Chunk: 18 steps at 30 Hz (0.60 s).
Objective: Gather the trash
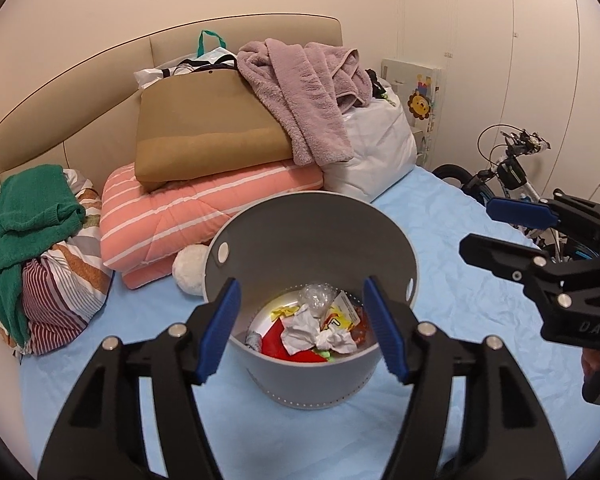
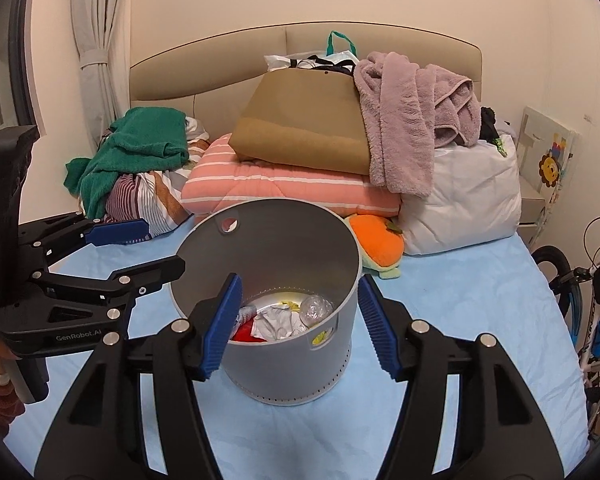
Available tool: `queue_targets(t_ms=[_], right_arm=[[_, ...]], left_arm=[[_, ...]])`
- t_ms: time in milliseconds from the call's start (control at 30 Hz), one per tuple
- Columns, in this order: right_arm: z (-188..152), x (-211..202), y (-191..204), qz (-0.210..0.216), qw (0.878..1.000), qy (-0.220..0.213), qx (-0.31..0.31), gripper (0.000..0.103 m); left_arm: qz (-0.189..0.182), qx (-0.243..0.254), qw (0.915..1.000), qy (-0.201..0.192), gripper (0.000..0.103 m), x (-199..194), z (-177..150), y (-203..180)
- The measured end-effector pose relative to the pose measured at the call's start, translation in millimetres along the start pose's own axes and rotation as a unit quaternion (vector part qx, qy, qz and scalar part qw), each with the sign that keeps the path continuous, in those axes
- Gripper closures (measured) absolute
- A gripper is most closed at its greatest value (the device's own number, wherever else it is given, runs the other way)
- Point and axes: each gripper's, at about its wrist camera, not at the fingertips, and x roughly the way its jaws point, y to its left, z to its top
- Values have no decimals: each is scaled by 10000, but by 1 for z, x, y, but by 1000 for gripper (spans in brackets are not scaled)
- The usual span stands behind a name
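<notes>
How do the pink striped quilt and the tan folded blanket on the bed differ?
The pink striped quilt lies at the bottom of the stack on the blue sheet; the tan folded blanket sits on top of it. The quilt has white stripes; the blanket is plain. A mauve fleece drapes over the blanket only. Both are folded.

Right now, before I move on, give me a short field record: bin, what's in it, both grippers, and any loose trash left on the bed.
bin: grey bin upright on the blue sheet
contents: crumpled paper, clear plastic, red and yellow wrappers
left gripper: open, holding nothing, in front of the bin
right gripper: open, holding nothing
loose trash on sheet: none in view
</notes>
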Motion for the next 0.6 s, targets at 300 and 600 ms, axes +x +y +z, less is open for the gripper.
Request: queue_targets(t_ms=[300, 600], right_arm=[[-47, -58, -16, -559, 9982, 14, 208, 40], [-136, -150, -58, -1701, 9807, -12, 967, 40]], left_arm=[[-427, 412, 9981, -161, 30, -27, -12, -51], [-1225, 1085, 9865, -24, 30, -39, -47, -149]])
